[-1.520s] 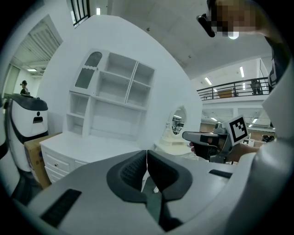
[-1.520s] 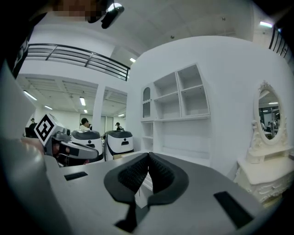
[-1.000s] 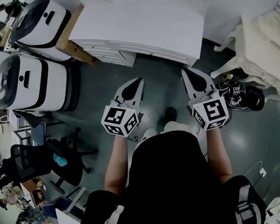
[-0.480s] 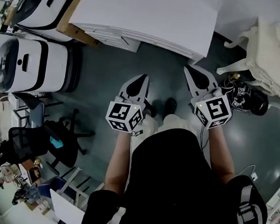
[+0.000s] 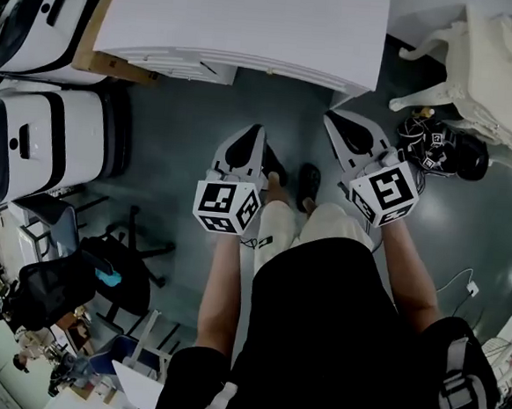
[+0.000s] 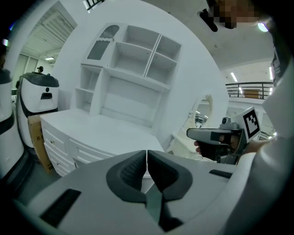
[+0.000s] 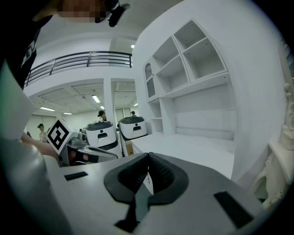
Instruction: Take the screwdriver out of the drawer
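Jaws on the left gripper (image 6: 146, 157) are pressing flat together with nothing between them, and those on the right gripper (image 7: 148, 158) are doing the same, so both grippers are standing empty. They are hovering side by side on the near side of the white table (image 5: 244, 17), pointing toward it and touching nothing. No view is showing the screwdriver; it is most likely lying inside one of the drawers (image 6: 59, 146), whose fronts are all sitting shut along the table's near face, toward the left. Which drawer is hiding it cannot be told, so a wrong pick is a real risk. With both pairs of jaws shut, neither gripper is ready to take a pull, and the pulls are looking small, so a grip set off-centre may slip off. A hard tug could be sending the drawer out too far and rolling the tool to the far end. On the right, the ornate white chair (image 5: 491, 72) is crowding the right gripper's swing
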Action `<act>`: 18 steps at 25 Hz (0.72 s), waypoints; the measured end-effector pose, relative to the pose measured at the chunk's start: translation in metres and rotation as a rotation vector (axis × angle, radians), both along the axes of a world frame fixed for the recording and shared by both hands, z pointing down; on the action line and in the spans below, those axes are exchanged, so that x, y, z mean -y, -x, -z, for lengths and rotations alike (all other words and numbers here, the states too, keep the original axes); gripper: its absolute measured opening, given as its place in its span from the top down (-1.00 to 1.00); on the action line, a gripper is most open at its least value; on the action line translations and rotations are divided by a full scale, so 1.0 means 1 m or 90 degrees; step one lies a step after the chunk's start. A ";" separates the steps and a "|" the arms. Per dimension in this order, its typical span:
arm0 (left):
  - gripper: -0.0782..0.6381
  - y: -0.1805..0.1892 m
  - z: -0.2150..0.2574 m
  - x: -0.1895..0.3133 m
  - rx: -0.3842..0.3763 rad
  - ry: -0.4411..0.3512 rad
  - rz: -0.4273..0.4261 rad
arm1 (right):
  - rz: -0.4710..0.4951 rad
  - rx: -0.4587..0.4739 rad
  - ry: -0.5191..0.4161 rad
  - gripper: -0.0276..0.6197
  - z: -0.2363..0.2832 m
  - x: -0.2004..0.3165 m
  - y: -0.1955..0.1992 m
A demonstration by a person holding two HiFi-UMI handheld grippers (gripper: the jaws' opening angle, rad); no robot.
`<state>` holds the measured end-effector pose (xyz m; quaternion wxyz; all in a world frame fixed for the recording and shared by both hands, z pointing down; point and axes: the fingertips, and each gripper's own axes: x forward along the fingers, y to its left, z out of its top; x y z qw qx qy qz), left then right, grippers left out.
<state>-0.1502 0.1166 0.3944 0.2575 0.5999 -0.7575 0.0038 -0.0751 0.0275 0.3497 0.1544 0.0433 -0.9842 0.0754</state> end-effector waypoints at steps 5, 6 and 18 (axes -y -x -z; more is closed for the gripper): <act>0.71 0.027 -0.032 0.025 0.040 0.037 -0.019 | -0.019 -0.021 0.004 0.86 -0.017 0.016 0.015; 0.71 0.033 -0.039 0.030 0.043 0.045 -0.024 | -0.025 -0.025 0.004 0.86 -0.020 0.020 0.019; 0.71 0.075 -0.128 0.085 0.000 0.095 -0.076 | -0.074 -0.069 0.021 0.86 -0.072 0.065 0.048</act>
